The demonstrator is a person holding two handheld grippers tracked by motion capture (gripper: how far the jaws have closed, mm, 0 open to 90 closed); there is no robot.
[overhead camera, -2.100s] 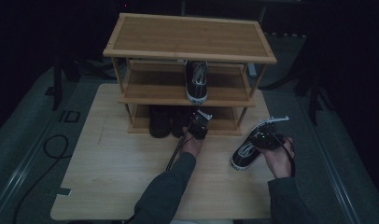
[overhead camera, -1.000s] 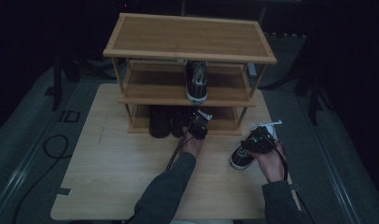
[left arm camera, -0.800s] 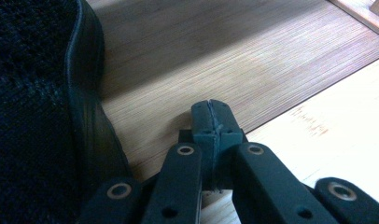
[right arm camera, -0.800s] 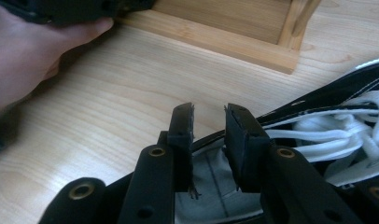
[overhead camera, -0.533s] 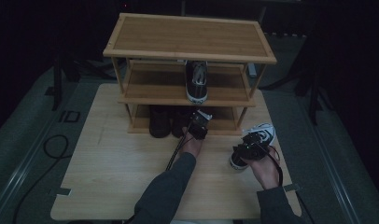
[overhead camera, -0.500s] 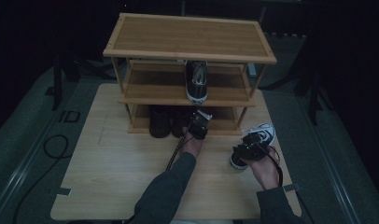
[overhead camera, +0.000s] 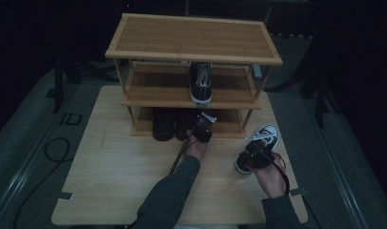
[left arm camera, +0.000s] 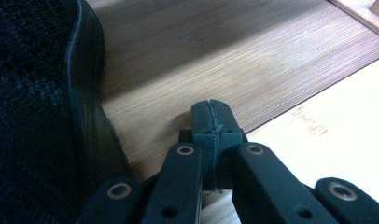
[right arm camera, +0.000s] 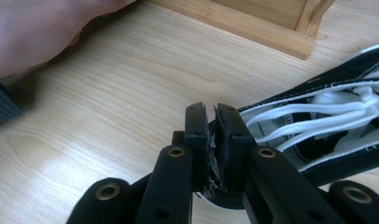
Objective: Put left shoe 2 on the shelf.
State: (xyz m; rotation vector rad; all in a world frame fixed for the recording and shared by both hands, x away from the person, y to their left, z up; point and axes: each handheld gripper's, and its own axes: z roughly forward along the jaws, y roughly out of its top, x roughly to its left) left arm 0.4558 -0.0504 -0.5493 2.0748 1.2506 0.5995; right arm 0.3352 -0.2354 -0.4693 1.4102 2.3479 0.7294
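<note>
A black-and-white sneaker (overhead camera: 264, 139) lies on the table (overhead camera: 110, 181) to the right of the bamboo shoe rack (overhead camera: 191, 40). My right gripper (overhead camera: 253, 156) sits at its heel end. In the right gripper view the jaws have just been closing, and the right gripper (right arm camera: 209, 114) pinches the sneaker's (right arm camera: 327, 116) black rim. My left gripper (overhead camera: 202, 127) is at the rack's bottom shelf, beside a dark shoe (overhead camera: 184, 123). In the left gripper view the left gripper (left arm camera: 211, 112) is shut on nothing, just right of that shoe (left arm camera: 38, 116).
Another black sneaker (overhead camera: 201, 83) stands on the rack's middle shelf, and a second dark shoe (overhead camera: 162, 125) sits on the bottom shelf. The rack's base rail (right arm camera: 271, 28) runs just beyond the right gripper. The person's left hand (right arm camera: 38, 32) is close by.
The right hand has shifted a little toward the near left at the sneaker's heel, and its jaws have closed on the rim. The left gripper has not moved.
</note>
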